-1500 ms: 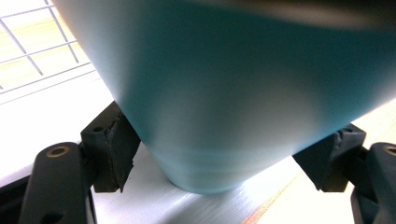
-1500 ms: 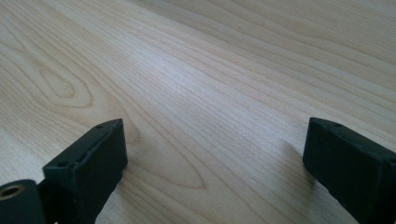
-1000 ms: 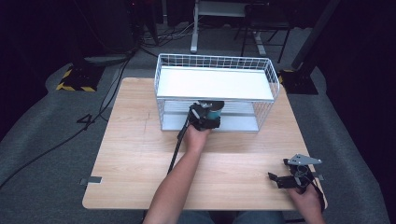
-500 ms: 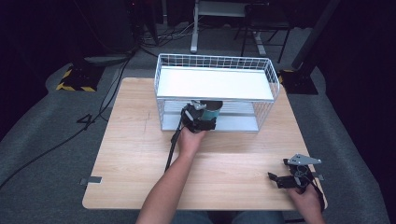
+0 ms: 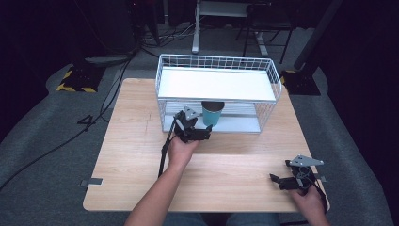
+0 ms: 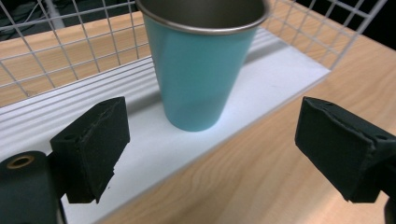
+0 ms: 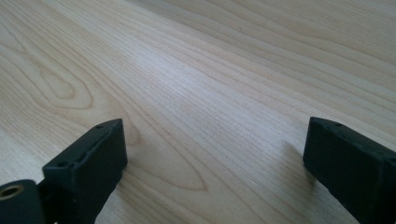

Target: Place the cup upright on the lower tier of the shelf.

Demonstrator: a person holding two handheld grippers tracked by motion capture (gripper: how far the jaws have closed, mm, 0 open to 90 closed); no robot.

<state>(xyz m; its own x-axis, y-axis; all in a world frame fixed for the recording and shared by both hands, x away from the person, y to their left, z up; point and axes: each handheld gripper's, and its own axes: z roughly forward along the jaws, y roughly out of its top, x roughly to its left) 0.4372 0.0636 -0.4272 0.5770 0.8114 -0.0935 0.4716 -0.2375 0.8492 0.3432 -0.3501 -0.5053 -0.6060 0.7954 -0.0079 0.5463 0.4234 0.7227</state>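
Observation:
A teal metal cup [image 5: 212,113] stands upright on the white lower shelf [image 5: 240,123] of a wire rack [image 5: 216,59], near the shelf's front edge. My left gripper [image 5: 200,130] is just in front of the cup, a little to its left, and open. In the left gripper view the cup [image 6: 201,70] stands beyond the wide-apart jaws of the left gripper [image 6: 210,135], and neither jaw touches it. My right gripper [image 5: 278,181] rests low at the table's front right, open. In its own view the right gripper [image 7: 215,154] has bare wood between its jaws.
The rack's white top shelf [image 5: 216,84] overhangs the cup, leaving little headroom. Wire mesh walls [image 6: 70,51] close the rack's sides and back. The wooden table [image 5: 136,155] has free room left of and in front of the rack. A black cable [image 5: 163,153] trails from the left gripper.
My left gripper has let go of the teal cup and drawn back from the rack toward the person. The cup stays on the lower shelf. The right gripper has not moved.

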